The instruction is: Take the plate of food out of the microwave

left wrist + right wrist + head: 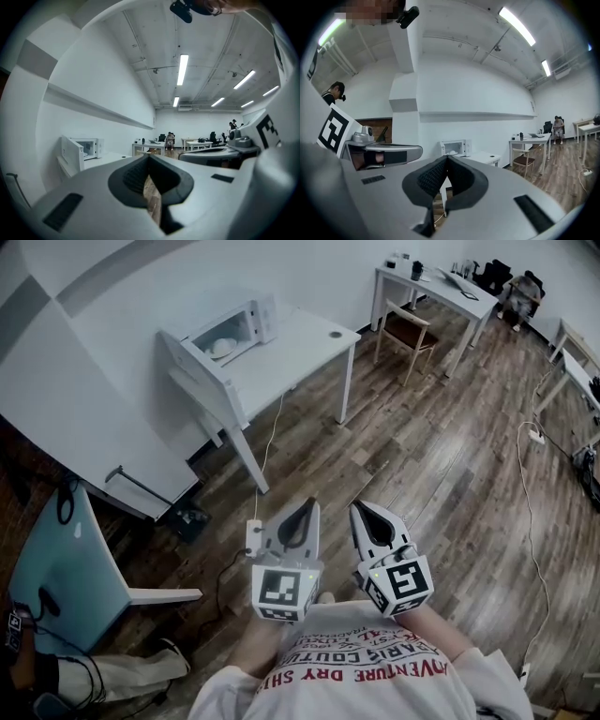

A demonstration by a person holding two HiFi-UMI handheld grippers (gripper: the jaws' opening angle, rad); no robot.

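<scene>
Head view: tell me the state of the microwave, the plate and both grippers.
microwave: door open, standing on the white table.
plate: inside the microwave.
left gripper: shut, empty, well short of the microwave.
right gripper: shut, empty.

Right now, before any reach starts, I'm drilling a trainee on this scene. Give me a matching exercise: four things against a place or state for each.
Things:
1. white microwave oven
2. pale plate of food
3. brown wooden chair
4. left claw

Places or states:
A. inside the oven
B. at the far white desk
C. door open, on the near white table
D. shut, empty

Pairs: 1-C, 2-A, 3-B, 4-D.
</scene>
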